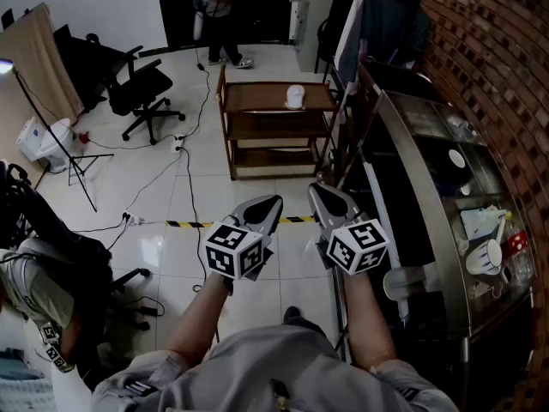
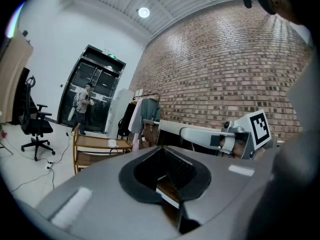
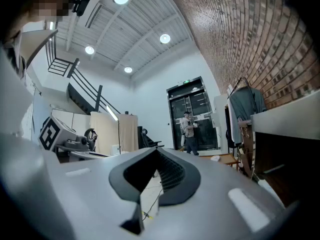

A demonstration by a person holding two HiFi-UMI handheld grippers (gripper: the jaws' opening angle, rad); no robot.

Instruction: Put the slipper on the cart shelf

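Observation:
A white slipper (image 1: 295, 97) lies on the top shelf of a wooden cart (image 1: 237, 136) a few steps ahead across the tiled floor. The left gripper view also shows the slipper (image 2: 113, 143) and the cart (image 2: 87, 151), far off. In the right gripper view the slipper (image 3: 215, 158) is a small pale shape. My left gripper (image 1: 262, 206) and right gripper (image 1: 328, 197) are held side by side in front of my chest, tips toward the cart. Both are shut with nothing between the jaws, as the left gripper (image 2: 169, 176) and right gripper (image 3: 150, 176) show in their own views.
A dark counter (image 1: 429, 204) with cups and dishes runs along the brick wall on the right. Clothes hang on a rack (image 1: 377, 15) behind the cart. Office chairs (image 1: 141, 93), a light stand (image 1: 60, 140) and cables occupy the left floor. A person (image 1: 219, 11) stands at the far door.

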